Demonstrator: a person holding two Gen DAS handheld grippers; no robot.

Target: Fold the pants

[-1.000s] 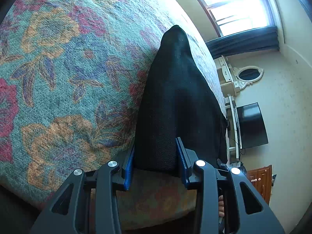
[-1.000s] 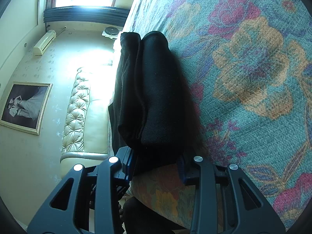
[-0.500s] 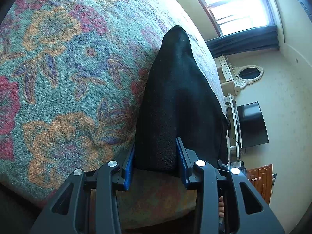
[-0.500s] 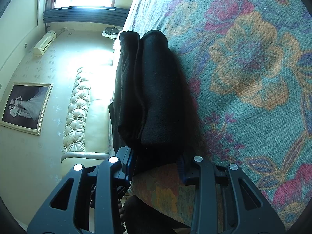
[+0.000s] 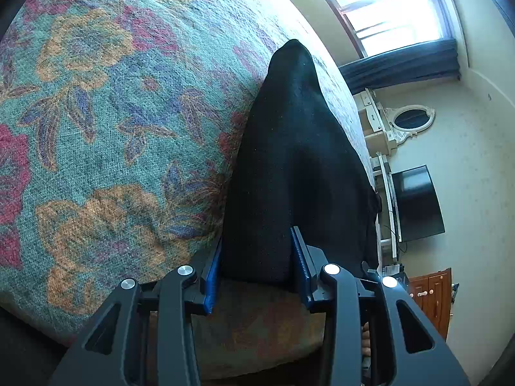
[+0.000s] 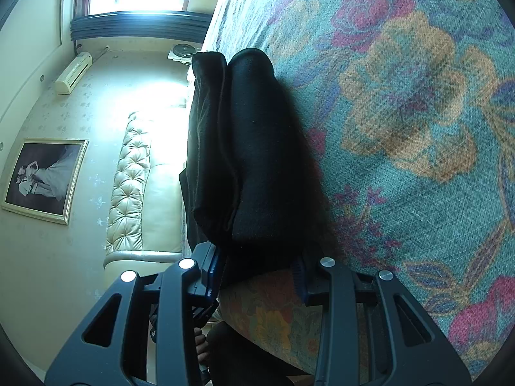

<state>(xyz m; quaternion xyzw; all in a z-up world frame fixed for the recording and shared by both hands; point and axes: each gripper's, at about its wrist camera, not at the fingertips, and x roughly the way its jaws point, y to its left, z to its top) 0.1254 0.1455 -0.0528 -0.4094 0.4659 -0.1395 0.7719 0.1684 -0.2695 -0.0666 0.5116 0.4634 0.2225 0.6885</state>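
Observation:
Black pants (image 5: 296,167) lie folded in a thick bundle on a floral bedspread (image 5: 106,122), near its front edge. My left gripper (image 5: 257,267) has its blue-padded jaws on either side of the bundle's near end, pressed against the cloth. In the right wrist view the pants (image 6: 248,148) show two stacked folds. My right gripper (image 6: 257,267) grips the other near end the same way. The fingertips are partly hidden by the cloth.
The floral bedspread (image 6: 402,112) fills most of both views. A tufted cream headboard (image 6: 128,186) and a framed picture (image 6: 42,180) are on the right gripper's side. A television (image 5: 415,202), a white dresser with mirror (image 5: 399,122) and a window (image 5: 396,9) are on the left gripper's side.
Both grippers with the pants have shifted slightly across the bedspread; the grip on the bundle is unchanged.

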